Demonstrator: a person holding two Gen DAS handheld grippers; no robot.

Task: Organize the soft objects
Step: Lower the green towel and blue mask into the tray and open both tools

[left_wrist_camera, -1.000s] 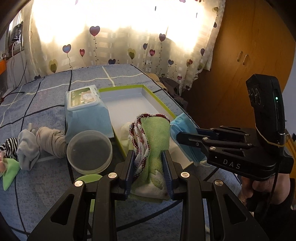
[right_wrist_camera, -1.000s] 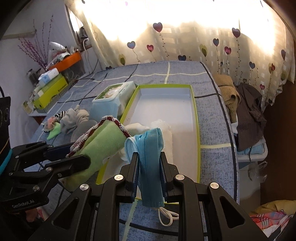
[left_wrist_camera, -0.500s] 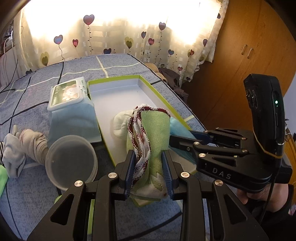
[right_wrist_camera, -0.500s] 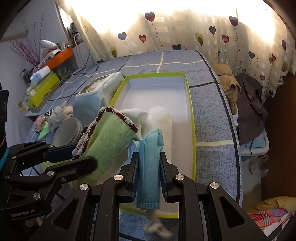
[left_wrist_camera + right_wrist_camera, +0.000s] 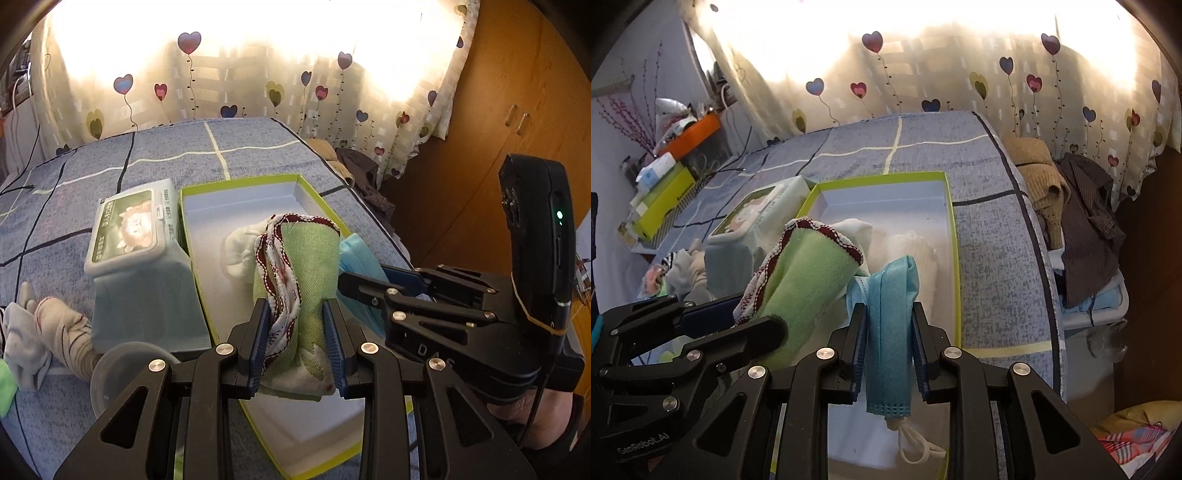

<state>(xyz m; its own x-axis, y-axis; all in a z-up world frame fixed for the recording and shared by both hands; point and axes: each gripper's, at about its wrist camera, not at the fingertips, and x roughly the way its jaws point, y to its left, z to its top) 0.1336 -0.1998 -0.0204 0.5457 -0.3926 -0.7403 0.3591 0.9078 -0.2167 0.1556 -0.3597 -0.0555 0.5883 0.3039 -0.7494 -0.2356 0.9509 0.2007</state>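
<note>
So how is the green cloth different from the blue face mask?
The green cloth has a red-and-white stitched edge; the blue face mask is plain, with white ear loops dangling below.
The cloth is a thick bundle; the mask is folded thin.
The left gripper pinches the cloth; the right gripper is opening around the mask.
Both are soft and hang over the green-rimmed box.

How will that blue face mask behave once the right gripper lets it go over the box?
The blue face mask looks thin and floppy: it droops, its ear loops dangling. With the right gripper opening around it, it will probably slip down and crumple in the green-rimmed box rather than land flat. It seems very light, unlikely to roll.
</note>
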